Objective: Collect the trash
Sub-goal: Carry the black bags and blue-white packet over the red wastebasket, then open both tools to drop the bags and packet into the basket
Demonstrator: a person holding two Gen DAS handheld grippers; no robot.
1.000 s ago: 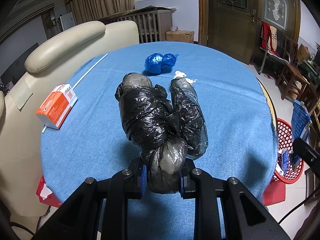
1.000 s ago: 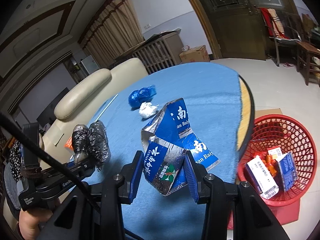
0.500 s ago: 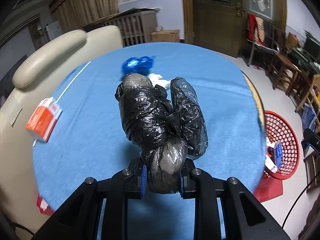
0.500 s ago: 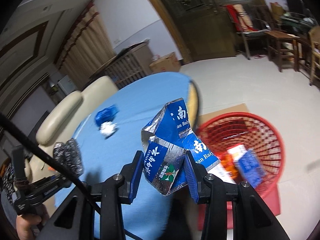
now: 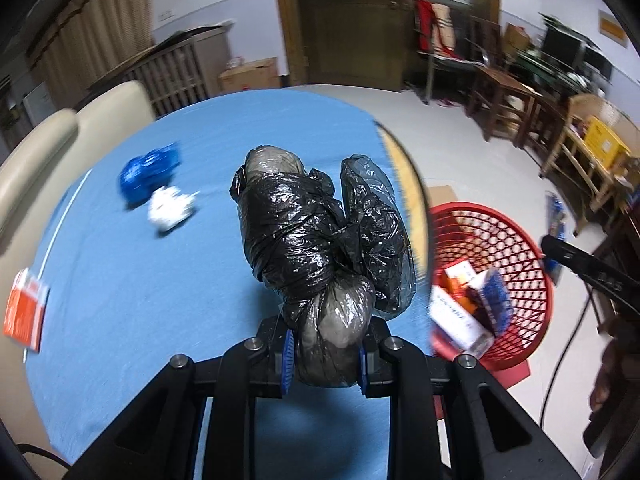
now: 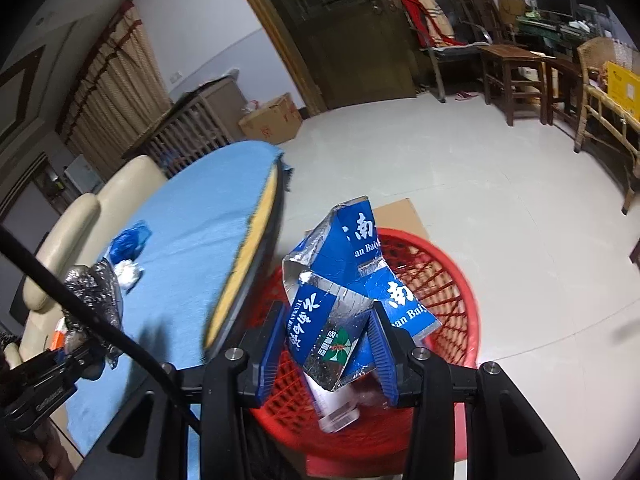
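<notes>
My left gripper [image 5: 325,354] is shut on a knotted black plastic bag [image 5: 316,240] and holds it above the blue table [image 5: 140,280], near its right edge. My right gripper [image 6: 329,354] is shut on a flattened blue and silver carton [image 6: 340,300] and holds it over the red mesh basket [image 6: 452,292] on the floor. The basket [image 5: 516,240] holds several boxes. A crumpled blue wrapper [image 5: 146,172] and a white paper ball [image 5: 168,210] lie on the table. The left gripper with the bag [image 6: 94,296] shows at the left of the right wrist view.
An orange and white box [image 5: 24,316] lies at the table's left edge. A cream sofa [image 5: 44,140] stands behind the table. Wooden chairs and tables [image 6: 516,76] line the far right wall. A cardboard sheet [image 6: 400,216] lies on the tiled floor by the basket.
Both grippers have swung right toward the basket. The right gripper with the carton moved from over the table to over the basket. The left gripper with the bag moved toward the table's right edge.
</notes>
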